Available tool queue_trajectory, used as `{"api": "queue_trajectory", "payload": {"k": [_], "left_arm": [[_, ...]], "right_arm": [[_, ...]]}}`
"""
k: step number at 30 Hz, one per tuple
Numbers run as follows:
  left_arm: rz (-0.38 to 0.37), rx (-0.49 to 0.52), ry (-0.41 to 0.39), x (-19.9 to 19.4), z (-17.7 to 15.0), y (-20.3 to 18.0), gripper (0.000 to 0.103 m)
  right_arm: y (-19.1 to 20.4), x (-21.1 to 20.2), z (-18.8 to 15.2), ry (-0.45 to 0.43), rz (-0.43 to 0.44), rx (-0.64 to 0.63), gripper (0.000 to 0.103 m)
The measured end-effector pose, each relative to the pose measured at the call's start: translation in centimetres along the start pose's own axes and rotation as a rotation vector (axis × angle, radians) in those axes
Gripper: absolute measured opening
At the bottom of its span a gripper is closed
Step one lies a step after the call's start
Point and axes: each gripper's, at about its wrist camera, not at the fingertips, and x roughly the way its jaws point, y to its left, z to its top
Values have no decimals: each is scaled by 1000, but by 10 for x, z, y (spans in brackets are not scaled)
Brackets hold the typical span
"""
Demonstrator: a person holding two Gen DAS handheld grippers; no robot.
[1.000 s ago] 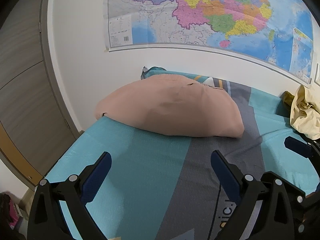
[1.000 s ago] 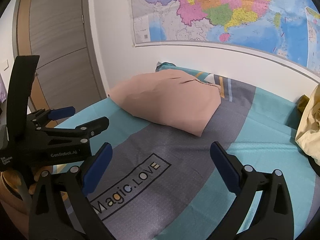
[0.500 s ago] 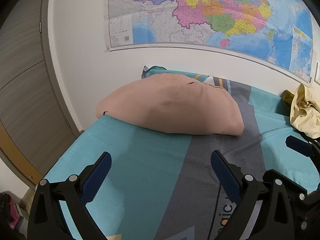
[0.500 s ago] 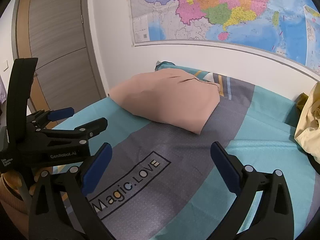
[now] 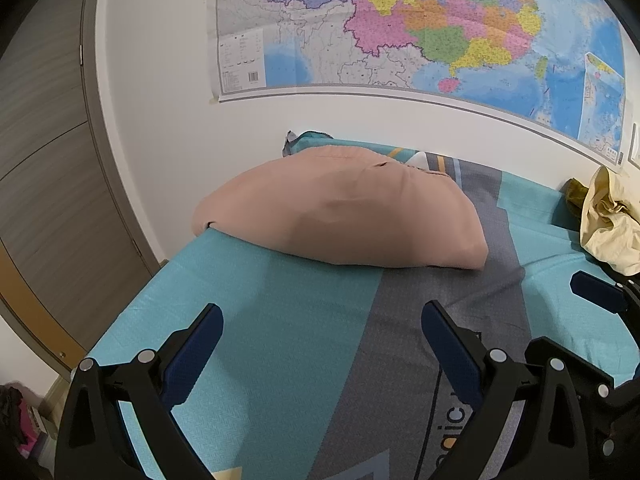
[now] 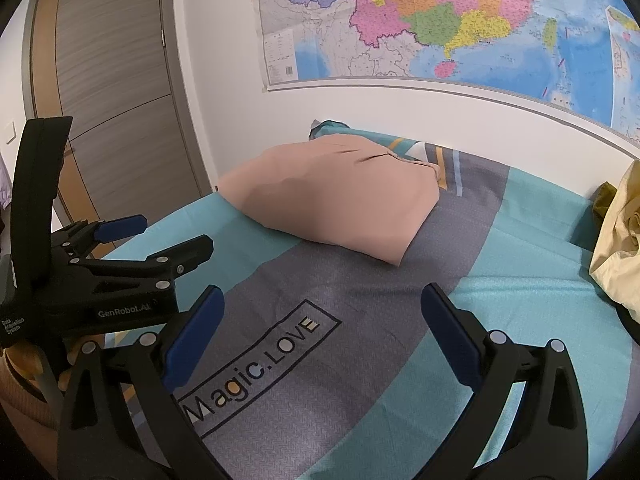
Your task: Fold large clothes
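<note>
A folded pink garment (image 5: pixel 344 216) lies in a smooth bundle at the far end of the bed; it also shows in the right wrist view (image 6: pixel 332 200). A crumpled cream garment (image 5: pixel 610 224) sits at the bed's right side and shows at the right edge of the right wrist view (image 6: pixel 618 240). My left gripper (image 5: pixel 320 344) is open and empty above the sheet, short of the pink bundle. My right gripper (image 6: pixel 320 328) is open and empty above the grey stripe. The left gripper's body (image 6: pixel 100 280) shows at left in the right wrist view.
The bed sheet (image 6: pixel 400 340) is teal and grey with "Magic.LOVE" printed on it. A wall map (image 5: pixel 420 28) hangs above the bed. A wooden door (image 6: pixel 112 80) stands at left. A dark olive item (image 5: pixel 576 196) lies behind the cream garment.
Both grippers have drifted very slightly; the pink bundle and cream garment have not moved. Both stay open.
</note>
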Motion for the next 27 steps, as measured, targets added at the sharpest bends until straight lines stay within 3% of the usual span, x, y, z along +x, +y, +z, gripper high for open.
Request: {"api": "queue_trajectory", "payload": {"k": [27], "left_arm": [[-1,2,4,1,-1,-4,96]], "right_arm": [[0,1,2,2,-3,7,97]]}}
